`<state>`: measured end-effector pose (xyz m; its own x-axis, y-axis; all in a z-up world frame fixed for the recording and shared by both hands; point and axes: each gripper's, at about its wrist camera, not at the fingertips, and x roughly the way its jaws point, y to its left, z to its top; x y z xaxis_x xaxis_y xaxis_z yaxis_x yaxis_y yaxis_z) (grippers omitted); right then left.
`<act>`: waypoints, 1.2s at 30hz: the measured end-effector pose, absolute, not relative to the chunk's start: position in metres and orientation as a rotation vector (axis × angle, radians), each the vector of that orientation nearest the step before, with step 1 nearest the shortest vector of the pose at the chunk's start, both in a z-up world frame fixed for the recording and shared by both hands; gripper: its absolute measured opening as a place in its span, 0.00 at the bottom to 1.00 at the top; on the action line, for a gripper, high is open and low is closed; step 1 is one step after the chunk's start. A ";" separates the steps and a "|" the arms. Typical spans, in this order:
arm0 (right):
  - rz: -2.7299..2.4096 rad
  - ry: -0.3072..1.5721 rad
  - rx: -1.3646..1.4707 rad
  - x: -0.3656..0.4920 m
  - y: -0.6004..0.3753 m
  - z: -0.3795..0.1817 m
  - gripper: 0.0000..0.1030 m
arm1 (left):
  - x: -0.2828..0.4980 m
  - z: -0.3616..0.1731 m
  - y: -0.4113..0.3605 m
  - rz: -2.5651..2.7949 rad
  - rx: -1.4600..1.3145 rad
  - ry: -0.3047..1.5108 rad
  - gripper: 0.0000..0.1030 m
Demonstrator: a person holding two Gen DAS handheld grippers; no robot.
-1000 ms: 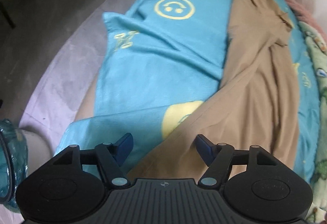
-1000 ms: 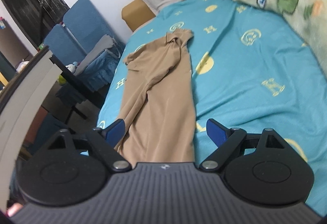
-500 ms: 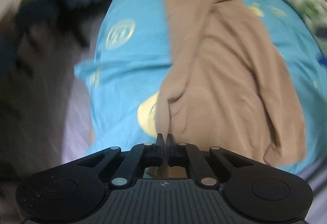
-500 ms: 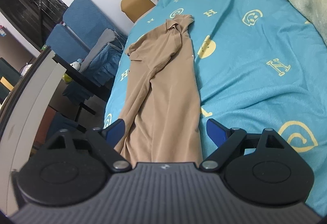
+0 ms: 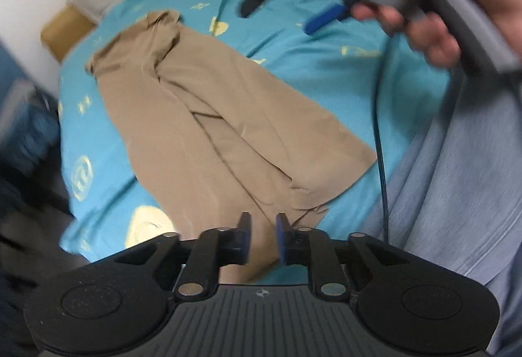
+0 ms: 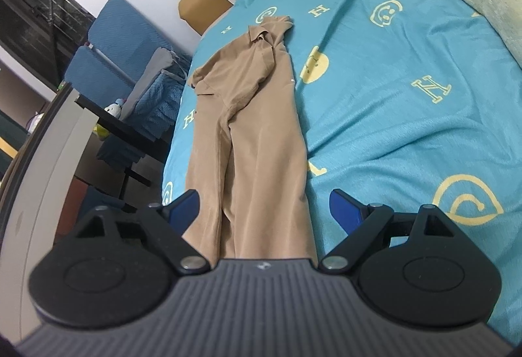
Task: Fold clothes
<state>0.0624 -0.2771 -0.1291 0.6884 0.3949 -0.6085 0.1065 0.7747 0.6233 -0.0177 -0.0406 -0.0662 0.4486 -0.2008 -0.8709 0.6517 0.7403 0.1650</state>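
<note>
Tan shirt [image 5: 208,128] beneath left gripper [image 5: 263,238]; jaws just reopened, empty

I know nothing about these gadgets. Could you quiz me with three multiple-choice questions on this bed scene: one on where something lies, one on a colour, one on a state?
1. Where does the tan shirt lie?
A. on the chair
B. on the bed sheet
C. on the floor

2. What colour is the sheet?
A. turquoise with yellow prints
B. plain white
C. red stripes

3. How do the right gripper's jaws stand?
A. clamped on the shirt
B. shut, empty
C. wide open

Answers: 1 B, sheet shows all around it; 2 A, smileys and letters are visible; 3 C, the fingers stand far apart, gripping nothing.
</note>
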 end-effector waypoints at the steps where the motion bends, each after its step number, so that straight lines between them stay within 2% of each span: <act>1: 0.176 0.812 0.686 0.062 -0.278 -0.130 0.85 | -0.012 -0.065 -0.033 -0.544 0.471 0.988 0.31; 4: 0.185 0.831 0.697 0.063 -0.278 -0.134 0.85 | 0.003 -0.070 -0.007 -0.501 0.257 1.052 0.37; 7: 0.218 0.867 0.746 0.061 -0.280 -0.143 0.85 | 0.028 -0.083 0.029 -0.381 0.004 1.140 0.47; 10: 0.246 0.956 0.797 0.056 -0.280 -0.159 0.85 | 0.048 -0.099 0.065 -0.266 -0.241 1.212 0.50; 11: 0.240 0.989 0.791 0.056 -0.280 -0.164 0.82 | 0.052 -0.106 0.076 -0.230 -0.312 1.230 0.53; 12: 0.234 1.018 0.783 0.055 -0.279 -0.169 0.72 | 0.057 -0.112 0.085 -0.184 -0.366 1.247 0.57; 17: 0.246 1.116 0.739 0.060 -0.265 -0.180 0.69 | 0.070 -0.132 0.107 -0.107 -0.519 1.277 0.61; 18: 0.247 1.133 0.730 0.060 -0.262 -0.183 0.63 | 0.071 -0.134 0.106 -0.103 -0.521 1.278 0.63; 19: 0.245 1.152 0.722 0.060 -0.259 -0.185 0.50 | 0.072 -0.135 0.105 -0.109 -0.513 1.274 0.64; 21: 0.231 1.192 0.718 0.060 -0.257 -0.190 0.37 | 0.068 -0.130 0.098 -0.145 -0.476 1.264 0.64; 23: 0.233 1.217 0.714 0.057 -0.256 -0.192 0.34 | 0.065 -0.129 0.093 -0.198 -0.479 1.280 0.61; 25: 0.249 1.240 0.698 0.053 -0.252 -0.191 0.34 | 0.061 -0.130 0.089 -0.247 -0.488 1.299 0.49; 26: 0.256 1.251 0.686 0.051 -0.249 -0.190 0.34 | 0.059 -0.131 0.089 -0.247 -0.484 1.297 0.38; 27: 0.257 1.257 0.665 0.048 -0.247 -0.189 0.35 | 0.057 -0.131 0.089 -0.247 -0.481 1.295 0.24; 28: 0.253 1.261 0.637 0.046 -0.244 -0.188 0.34 | 0.056 -0.131 0.089 -0.247 -0.477 1.294 0.16; 29: 0.247 1.266 0.606 0.043 -0.241 -0.188 0.34 | 0.054 -0.131 0.089 -0.248 -0.474 1.292 0.13; 32: 0.237 1.270 0.545 0.036 -0.231 -0.188 0.36 | 0.050 -0.133 0.089 -0.223 -0.463 1.297 0.18; 33: 0.239 1.272 0.546 0.035 -0.231 -0.188 0.39 | 0.050 -0.133 0.090 -0.203 -0.460 1.305 0.29; 36: 0.256 1.287 0.568 0.032 -0.230 -0.190 0.46 | 0.051 -0.136 0.088 -0.210 -0.449 1.335 0.51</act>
<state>0.0317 -0.2295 -0.1895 0.2765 0.4845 -0.8299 0.1302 0.8367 0.5319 0.0507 0.0882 -0.1363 0.2312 -0.3979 -0.8878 -0.1064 0.8967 -0.4296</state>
